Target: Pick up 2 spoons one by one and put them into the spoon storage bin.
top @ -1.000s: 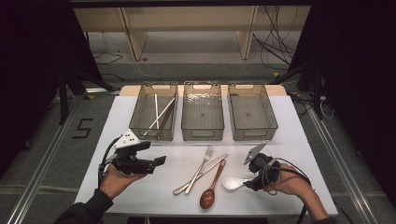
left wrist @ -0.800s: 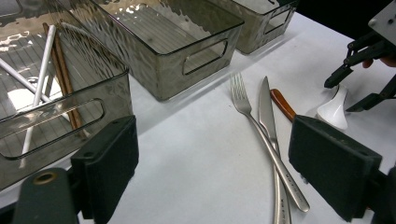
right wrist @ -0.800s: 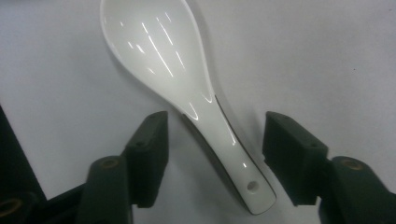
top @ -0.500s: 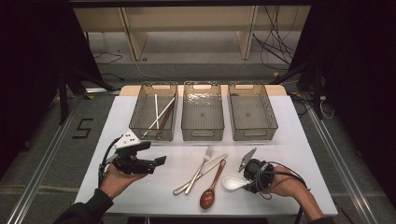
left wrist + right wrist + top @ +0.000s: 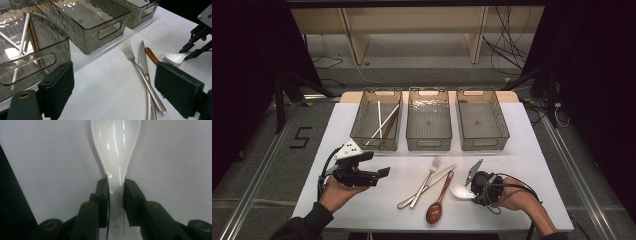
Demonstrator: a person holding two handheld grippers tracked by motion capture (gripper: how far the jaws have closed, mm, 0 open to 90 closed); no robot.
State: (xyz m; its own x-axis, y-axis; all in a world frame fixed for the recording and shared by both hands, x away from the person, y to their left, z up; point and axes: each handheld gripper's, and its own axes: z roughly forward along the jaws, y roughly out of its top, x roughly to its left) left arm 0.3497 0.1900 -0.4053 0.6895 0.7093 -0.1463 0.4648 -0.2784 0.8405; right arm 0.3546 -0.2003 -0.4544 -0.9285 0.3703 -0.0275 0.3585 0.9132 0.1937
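White spoon point(image 5: 116, 150) lies on the tabletop point(image 5: 532, 165) at about 5 o'clock, its handle pinched by the right hand-held gripper point(image 5: 116, 195), whose jaws have just been closing; the hand point(image 5: 519, 197) rests low. Left hand-held gripper point(image 5: 379, 172), at 8 o'clock, is spread, held level.

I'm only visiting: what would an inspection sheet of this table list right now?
Surface: white table, flat.
Job's things: white spoon lying on the table, handle between the right tongs.
Clutter: fork, knife, brown spoon; three bins, the left one holding chopsticks.
Grippers: right tongs have just been closing, pads on the spoon's handle; left tongs open, holding nothing.
Cables: one trails from each gripper.
Surroundings: floor, shelf frame beyond.
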